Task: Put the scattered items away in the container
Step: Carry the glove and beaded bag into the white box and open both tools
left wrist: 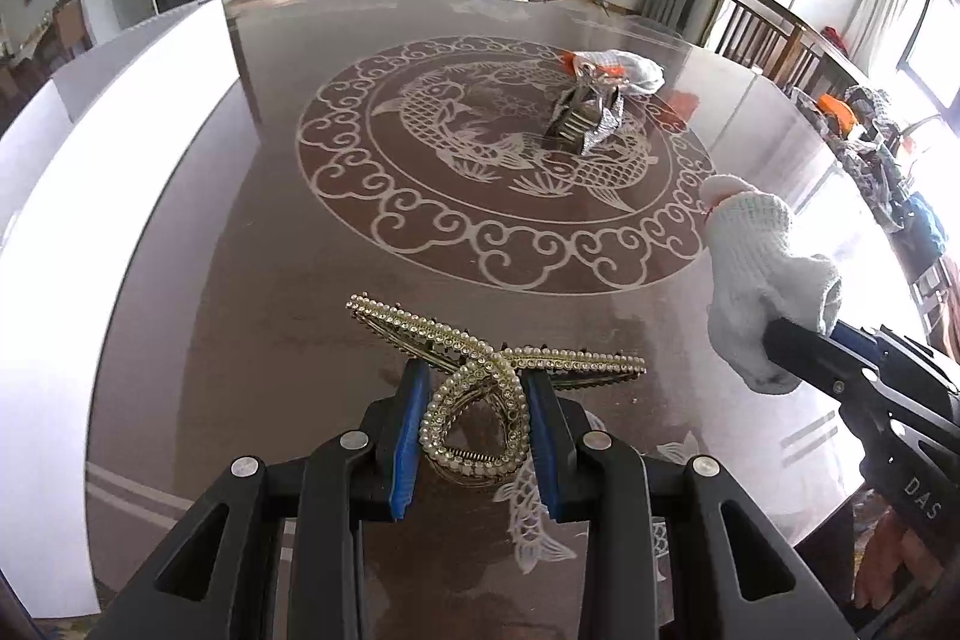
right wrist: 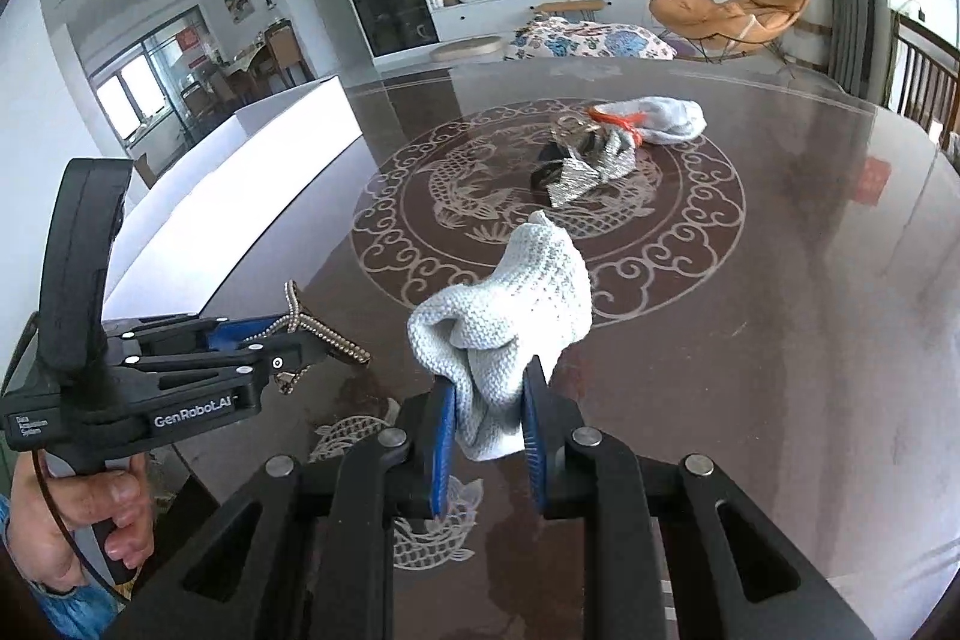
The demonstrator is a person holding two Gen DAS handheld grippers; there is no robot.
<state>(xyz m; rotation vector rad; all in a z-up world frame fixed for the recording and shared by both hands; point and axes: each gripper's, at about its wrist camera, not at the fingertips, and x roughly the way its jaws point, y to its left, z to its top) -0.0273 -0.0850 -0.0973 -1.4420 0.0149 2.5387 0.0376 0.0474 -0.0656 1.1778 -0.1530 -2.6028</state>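
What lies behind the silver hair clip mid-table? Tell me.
Behind the silver patterned hair clip lies a white knitted glove with an orange cuff, touching it. The glove's cuff end is partly hidden by the clip.

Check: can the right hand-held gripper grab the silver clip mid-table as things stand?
Probably not: the right hand-held gripper is shut on a white knit glove. The path to the silver clip looks open.

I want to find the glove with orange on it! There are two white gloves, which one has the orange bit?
The white glove lying on the table beyond the sparkly hair clip; its cuff is orange. The glove in the right gripper is plain white.
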